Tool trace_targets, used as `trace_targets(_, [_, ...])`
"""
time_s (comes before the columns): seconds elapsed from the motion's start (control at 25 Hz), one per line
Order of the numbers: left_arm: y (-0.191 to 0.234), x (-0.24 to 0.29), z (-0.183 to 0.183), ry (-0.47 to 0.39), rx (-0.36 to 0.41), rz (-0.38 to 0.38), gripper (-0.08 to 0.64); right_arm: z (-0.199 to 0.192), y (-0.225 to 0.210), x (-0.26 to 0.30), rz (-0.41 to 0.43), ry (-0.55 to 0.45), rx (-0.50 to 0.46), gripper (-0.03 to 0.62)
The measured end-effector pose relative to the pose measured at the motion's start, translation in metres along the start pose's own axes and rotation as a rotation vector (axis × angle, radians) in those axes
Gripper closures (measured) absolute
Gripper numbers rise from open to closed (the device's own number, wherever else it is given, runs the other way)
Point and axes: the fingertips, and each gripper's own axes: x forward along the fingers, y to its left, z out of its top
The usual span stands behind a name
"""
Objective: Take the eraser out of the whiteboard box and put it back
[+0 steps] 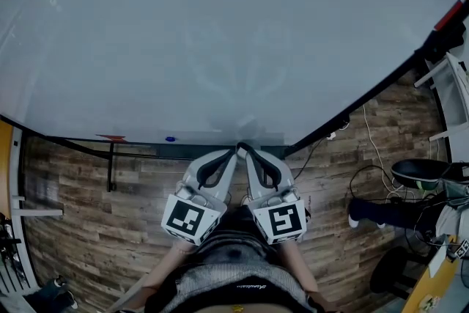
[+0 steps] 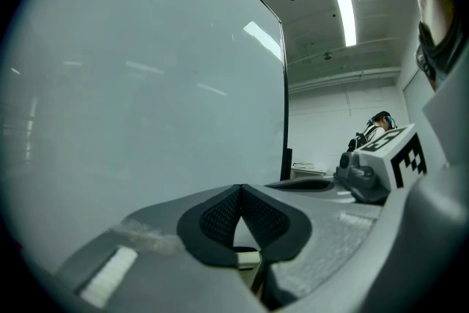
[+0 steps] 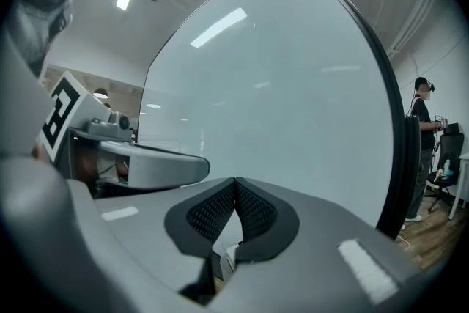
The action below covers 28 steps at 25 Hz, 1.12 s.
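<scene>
A big whiteboard [image 1: 220, 33] fills the head view, with a narrow tray [image 1: 183, 137] along its lower edge. On the tray lie a red marker [image 1: 111, 136] and a small blue thing [image 1: 170, 138]. I cannot make out an eraser or a box in any view. My left gripper [image 1: 233, 150] and right gripper [image 1: 245, 149] are held side by side, tips almost touching each other just before the tray. Seen from its own camera, the left gripper [image 2: 239, 188] has its jaws shut with nothing between them. The right gripper [image 3: 235, 180] is likewise shut and holds nothing. Both point at the board.
The whiteboard's black stand [image 1: 110, 165] rests on the wooden floor [image 1: 88, 216]. Cables [image 1: 374, 150] and a black stool [image 1: 419, 172] lie to the right. A person [image 3: 420, 150] stands beyond the board's right edge.
</scene>
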Motion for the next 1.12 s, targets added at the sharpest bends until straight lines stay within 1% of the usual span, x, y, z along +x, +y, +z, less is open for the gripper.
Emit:
trace_targets(0.24, [0.002,0.004,-0.002,0.010,-0.014,-0.002,0.558,-0.014,-0.006,0.006,0.001,0.031,-0.006,0.589])
trace_targets(0.48, [0.009,0.005,-0.004,0.018,-0.026,-0.003,0.558,-0.030,-0.008,0.013,-0.003,0.084,-0.029,0.589])
trace_targets(0.72, [0.011,0.006,-0.009,0.027,-0.034,-0.011,0.558,-0.049,-0.011,0.019,-0.007,0.111,-0.030,0.589])
trace_targets(1.12, [0.023,0.009,-0.014,0.040,-0.044,-0.008,0.558,-0.076,-0.014,0.025,-0.013,0.186,-0.038,0.589])
